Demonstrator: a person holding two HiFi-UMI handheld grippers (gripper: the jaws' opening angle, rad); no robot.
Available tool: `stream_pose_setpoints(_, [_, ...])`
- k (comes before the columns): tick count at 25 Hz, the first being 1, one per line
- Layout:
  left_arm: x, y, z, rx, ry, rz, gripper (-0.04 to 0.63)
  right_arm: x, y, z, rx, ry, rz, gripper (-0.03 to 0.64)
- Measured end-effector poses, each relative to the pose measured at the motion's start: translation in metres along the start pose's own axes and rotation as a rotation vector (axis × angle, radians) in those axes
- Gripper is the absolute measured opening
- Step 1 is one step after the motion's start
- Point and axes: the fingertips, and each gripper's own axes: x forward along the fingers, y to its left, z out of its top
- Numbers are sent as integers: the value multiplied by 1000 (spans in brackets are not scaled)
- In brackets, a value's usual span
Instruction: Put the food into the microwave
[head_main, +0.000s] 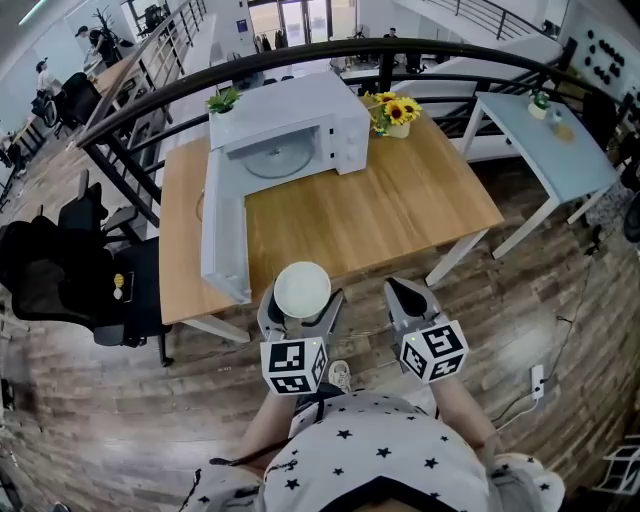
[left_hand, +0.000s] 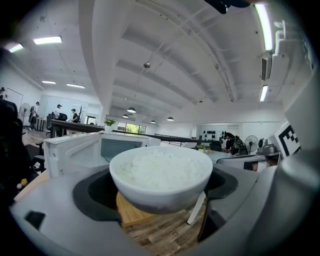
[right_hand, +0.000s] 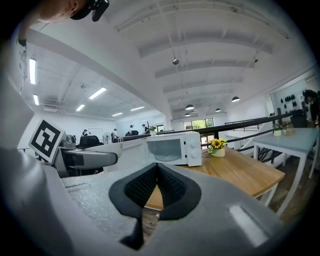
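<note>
standing at the far left on the wood-plank floor (head_main: 80, 420), a black office chair (head_main: 60, 275) is just beside the light wooden rectangular table (head_main: 400, 215). on the table's far side sits the white box-shaped microwave (head_main: 335, 120), its white door (head_main: 222, 225) swung fully open toward the person, so the round glass turntable (head_main: 278, 160) inside shows bare. a small green potted plant (head_main: 223, 101) stands by the microwave's left rear corner. near the table's front edge, just right of the door's free end, the left gripper (head_main: 302, 302) is clamped on a round white ceramic bowl (head_main: 302, 283) filled with white rice (left_hand: 159, 167). the left gripper view shows the bowl upright between the two dark jaw pads (left_hand: 92, 192), well apart from the microwave's cavity. to its right the right gripper (right_hand: 157, 172) hangs off the table's edge over the floor, its ribbed black jaws pressed together with nothing between them. further right, a pot of yellow sunflowers (head_main: 396, 112) stands just beside the microwave's control side, and a pale blue table (head_main: 550, 160) stands apart at the far right.
</note>
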Motion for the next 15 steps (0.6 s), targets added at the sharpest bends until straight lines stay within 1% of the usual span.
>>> stream_pose_setpoints(15, [80, 52, 13, -3, 7, 3, 488, 94, -27, 18, -9, -3, 13, 6])
